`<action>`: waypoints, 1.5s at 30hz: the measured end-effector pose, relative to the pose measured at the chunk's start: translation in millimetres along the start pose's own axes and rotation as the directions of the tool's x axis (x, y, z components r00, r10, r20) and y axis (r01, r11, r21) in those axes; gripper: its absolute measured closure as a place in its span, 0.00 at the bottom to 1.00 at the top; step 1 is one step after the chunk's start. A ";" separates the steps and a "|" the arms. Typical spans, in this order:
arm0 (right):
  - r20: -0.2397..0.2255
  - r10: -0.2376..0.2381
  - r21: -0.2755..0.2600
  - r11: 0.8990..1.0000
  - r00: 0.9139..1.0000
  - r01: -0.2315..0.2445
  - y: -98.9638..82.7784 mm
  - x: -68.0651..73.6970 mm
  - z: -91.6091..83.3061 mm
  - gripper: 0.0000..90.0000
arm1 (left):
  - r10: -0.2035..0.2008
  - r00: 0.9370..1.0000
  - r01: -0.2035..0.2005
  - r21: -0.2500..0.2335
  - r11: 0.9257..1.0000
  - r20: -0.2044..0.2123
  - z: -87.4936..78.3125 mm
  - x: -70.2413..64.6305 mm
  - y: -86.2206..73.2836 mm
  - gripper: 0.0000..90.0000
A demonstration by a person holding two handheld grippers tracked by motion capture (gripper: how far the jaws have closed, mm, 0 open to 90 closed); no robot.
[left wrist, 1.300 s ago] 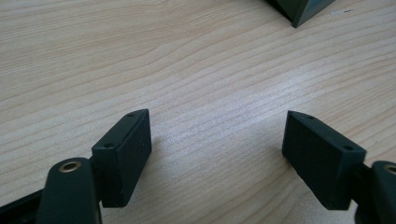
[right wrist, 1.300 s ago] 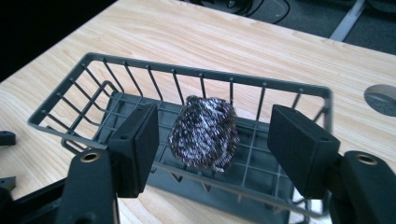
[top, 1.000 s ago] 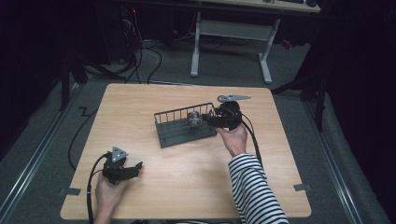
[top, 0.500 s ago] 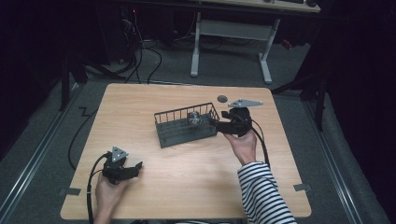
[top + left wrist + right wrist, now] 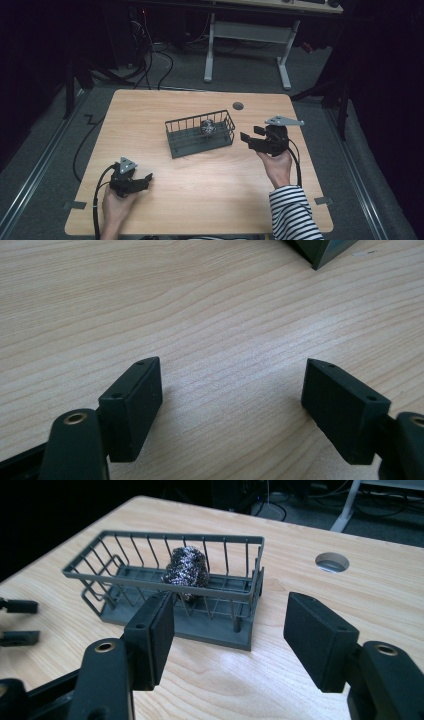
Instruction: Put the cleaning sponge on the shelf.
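Note:
A dark grey wire basket (image 5: 196,148) stands in the middle of the wooden table, and a shiny metal scouring ball (image 5: 207,126) lies inside it near its right end. My right gripper (image 5: 247,140) hovers just right of the basket and points at it. Its jaws have just closed a little but stand open, with nothing between them. The right gripper view looks past that gripper (image 5: 230,615) at the basket (image 5: 165,535) and the ball (image 5: 186,569). My left gripper (image 5: 147,179) rests near the front left, open over bare wood (image 5: 232,385).
A round cable hole (image 5: 238,106) sits in the tabletop behind the basket's right end. A corner of the basket (image 5: 320,250) shows at the top of the left gripper view. Dark floor, cables and a desk frame (image 5: 247,30) lie beyond the far edge.
My right gripper has drawn back to the right, from the basket's right end to a spot clear of it. The left gripper has stayed put.

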State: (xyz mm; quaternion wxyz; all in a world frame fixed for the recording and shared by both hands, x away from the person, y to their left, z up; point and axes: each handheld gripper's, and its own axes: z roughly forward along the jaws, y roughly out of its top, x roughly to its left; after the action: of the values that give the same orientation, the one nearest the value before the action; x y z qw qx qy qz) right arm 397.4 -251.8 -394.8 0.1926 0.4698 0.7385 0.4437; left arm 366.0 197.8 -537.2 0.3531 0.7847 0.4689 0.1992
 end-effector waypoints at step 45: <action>0.022 0.112 -0.053 0.992 0.993 -0.110 -103.6 -18.2 -45.1 0.46 | 0.003 1.000 -0.003 0.002 1.000 0.001 0.1 -0.5 0.1 0.27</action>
State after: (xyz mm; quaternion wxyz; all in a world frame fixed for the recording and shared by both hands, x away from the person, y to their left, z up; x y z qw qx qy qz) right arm 320.4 -306.0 -459.8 0.1890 0.5105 0.6969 0.4668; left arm 365.9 197.3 -537.1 0.3523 0.7860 0.4676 0.1988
